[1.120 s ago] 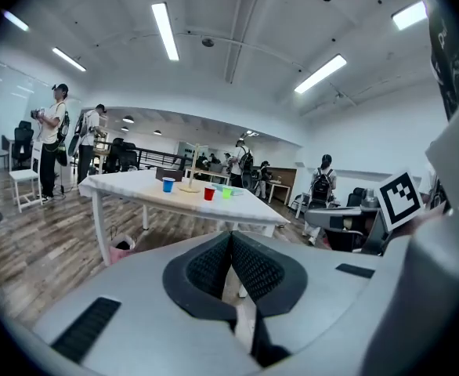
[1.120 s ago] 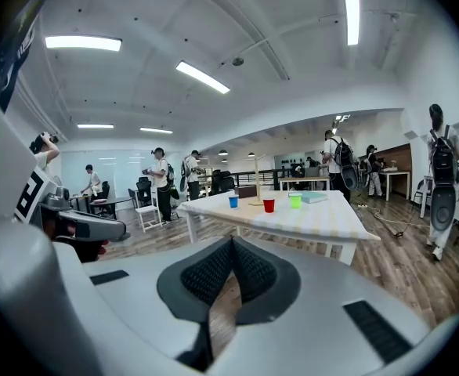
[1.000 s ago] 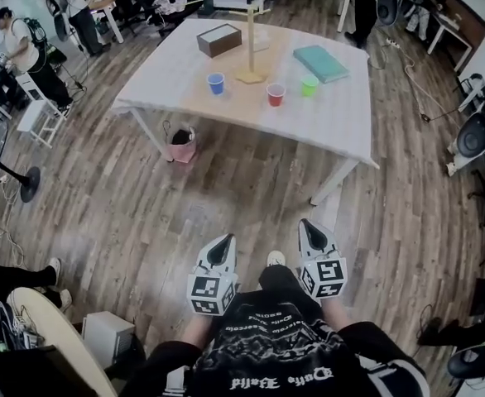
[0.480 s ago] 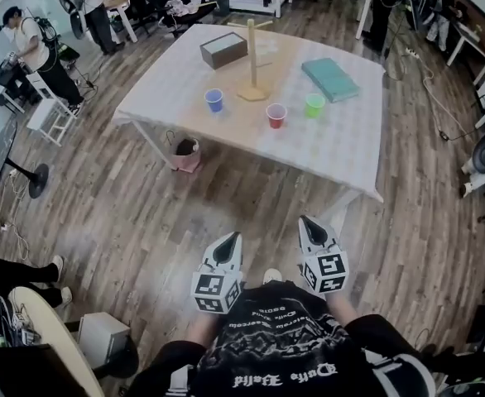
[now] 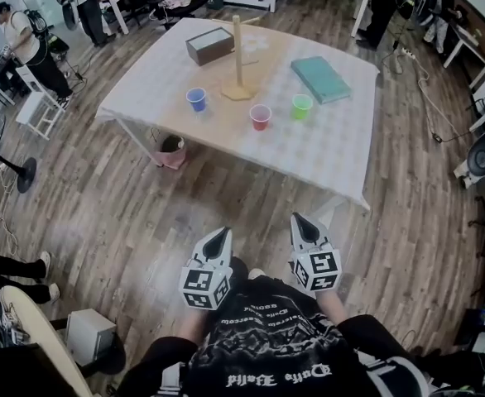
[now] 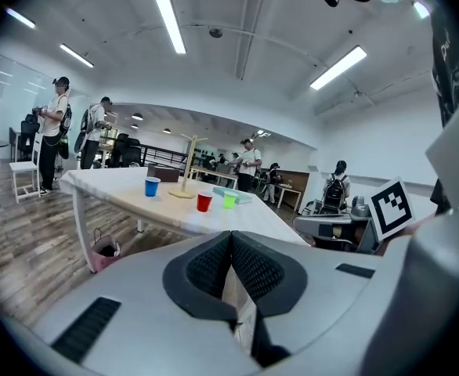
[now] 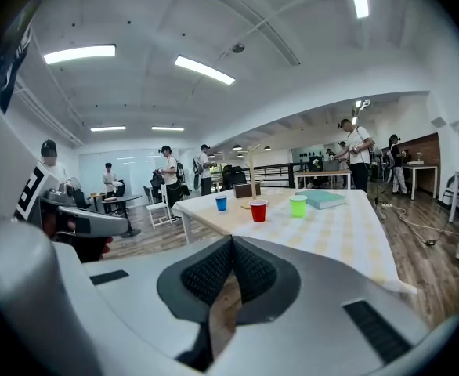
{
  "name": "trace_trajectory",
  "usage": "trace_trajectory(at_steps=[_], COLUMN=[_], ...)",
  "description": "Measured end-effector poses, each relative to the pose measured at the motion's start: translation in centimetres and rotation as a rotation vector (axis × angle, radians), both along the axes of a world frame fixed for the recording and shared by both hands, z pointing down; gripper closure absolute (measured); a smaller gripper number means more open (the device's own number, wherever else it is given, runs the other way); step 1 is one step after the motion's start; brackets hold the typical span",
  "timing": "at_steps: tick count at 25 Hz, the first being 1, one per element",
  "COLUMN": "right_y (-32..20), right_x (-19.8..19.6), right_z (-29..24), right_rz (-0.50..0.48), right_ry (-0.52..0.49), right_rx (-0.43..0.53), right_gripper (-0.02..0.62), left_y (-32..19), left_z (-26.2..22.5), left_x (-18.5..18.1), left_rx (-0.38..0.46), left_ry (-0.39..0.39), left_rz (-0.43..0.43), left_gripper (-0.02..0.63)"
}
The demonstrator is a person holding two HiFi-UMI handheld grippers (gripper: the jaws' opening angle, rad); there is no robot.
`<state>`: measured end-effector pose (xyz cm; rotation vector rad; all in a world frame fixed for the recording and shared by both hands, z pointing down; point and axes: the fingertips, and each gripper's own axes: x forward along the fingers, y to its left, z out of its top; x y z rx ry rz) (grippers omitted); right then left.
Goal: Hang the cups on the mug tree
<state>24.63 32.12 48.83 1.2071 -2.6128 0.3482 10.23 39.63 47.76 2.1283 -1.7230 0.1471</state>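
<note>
Head view, wooden mug tree [image 5: 237, 52], cups [image 5: 261, 117], left gripper [image 5: 221, 233], right gripper [image 5: 300, 219], ribbed fingers [image 6: 207, 268] together

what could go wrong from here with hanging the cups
Both the left gripper and right gripper are shut; arriving like that could knock over the red plastic cup. The tall wooden mug tree stands close behind that cup, so an overshooting reach might tip it.

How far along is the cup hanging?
Done: nothing; the blue cup, red cup and green cup stand on the table, none on the mug tree. In hand: nothing; the left gripper and right gripper are shut, empty, short of the table. Left: hanging all three.
</note>
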Motion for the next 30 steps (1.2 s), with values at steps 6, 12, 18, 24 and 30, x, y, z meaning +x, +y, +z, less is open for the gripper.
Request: trace_trajectory(at_steps=[6, 12, 18, 24, 30], right_y=[-1.9, -6.1, -12.4, -19.0, -24.4], right_x=[-1.0, -2.7, -4.7, -7.9, -11.8], right_z=[1.1, 1.7, 1.4, 1.2, 0.8], right_rz=[0.002, 0.047, 0.122, 0.201, 0.239], right_ry=[0.0, -0.012, -0.011, -0.022, -0.03], right_rx=[-0.025, -0.04, -0.044, -0.057, -0.081], right_gripper=[0.586, 0.586, 0.586, 0.585, 0.586], left_y=[-3.2, -8.3, -16.3, -24.6, -31.5], left_z=[1.2, 1.7, 1.6, 0.5, -0.5], left_x=[0.3, -1.6, -5.1, -9.7, -14.1], left_rx=[-0.013, -0.004, 0.005, 0.026, 0.038], left_ry=[0.011, 0.019, 0.028, 0.028, 0.02], left_rz=[0.041, 0.086, 0.135, 0.184, 0.235], left_gripper=[0.586, 0.586, 0.586, 0.586, 0.586])
